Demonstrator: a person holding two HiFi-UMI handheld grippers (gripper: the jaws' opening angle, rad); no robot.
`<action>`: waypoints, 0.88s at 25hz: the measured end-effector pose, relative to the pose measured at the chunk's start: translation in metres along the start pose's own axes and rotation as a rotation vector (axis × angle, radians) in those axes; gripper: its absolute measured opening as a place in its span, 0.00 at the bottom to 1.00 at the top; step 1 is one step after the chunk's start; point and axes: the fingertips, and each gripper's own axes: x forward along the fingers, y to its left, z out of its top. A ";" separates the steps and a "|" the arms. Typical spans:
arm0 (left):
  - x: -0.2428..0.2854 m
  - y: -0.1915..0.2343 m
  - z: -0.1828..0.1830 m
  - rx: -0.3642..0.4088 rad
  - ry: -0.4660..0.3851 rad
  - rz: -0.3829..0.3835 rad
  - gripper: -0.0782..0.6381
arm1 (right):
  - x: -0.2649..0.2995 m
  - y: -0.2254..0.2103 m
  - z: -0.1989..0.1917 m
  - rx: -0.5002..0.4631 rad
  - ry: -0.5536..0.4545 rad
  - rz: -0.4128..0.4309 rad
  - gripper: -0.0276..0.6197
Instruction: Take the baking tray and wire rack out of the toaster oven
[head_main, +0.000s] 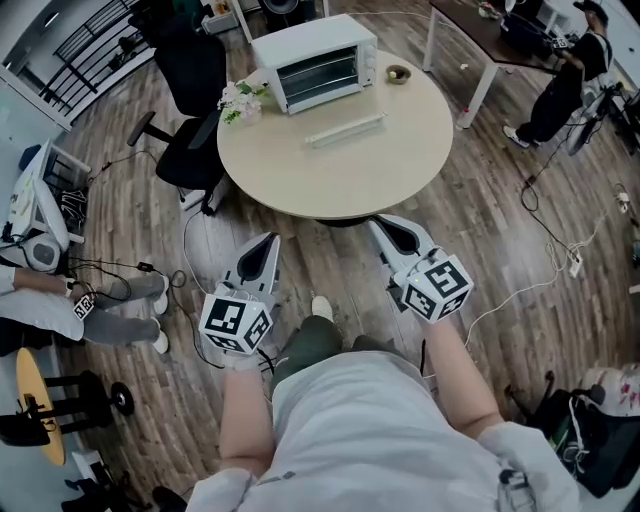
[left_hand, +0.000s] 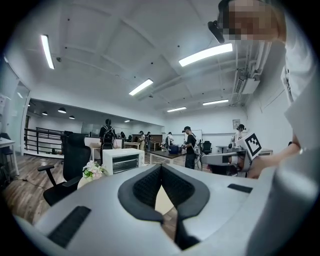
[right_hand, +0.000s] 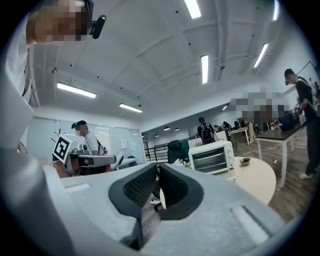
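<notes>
A white toaster oven (head_main: 318, 62) stands at the far side of a round beige table (head_main: 300, 175), its glass door closed. Bars show dimly behind the glass; tray and rack cannot be told apart. The oven also appears small in the left gripper view (left_hand: 123, 160) and in the right gripper view (right_hand: 212, 156). My left gripper (head_main: 268, 240) hovers over the floor just short of the table's near edge, jaws shut and empty (left_hand: 161, 167). My right gripper (head_main: 378, 222) is held beside it at the table's edge, likewise shut on nothing (right_hand: 158, 166).
On the table are a small flower pot (head_main: 240, 100), a little bowl (head_main: 398, 73) and a long white bar (head_main: 345, 130). A black office chair (head_main: 195, 90) stands at the table's left. A seated person (head_main: 60, 300) is at left, a standing person (head_main: 565, 80) and desk at upper right. Cables cross the floor.
</notes>
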 end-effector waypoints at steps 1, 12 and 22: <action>0.006 0.006 -0.002 -0.007 -0.001 0.002 0.11 | 0.006 -0.004 -0.001 0.003 0.005 0.001 0.07; 0.096 0.111 -0.017 -0.063 0.014 -0.022 0.11 | 0.122 -0.077 -0.009 0.043 0.062 -0.038 0.07; 0.168 0.224 -0.030 -0.119 0.046 -0.070 0.11 | 0.258 -0.128 -0.019 0.141 0.102 -0.080 0.08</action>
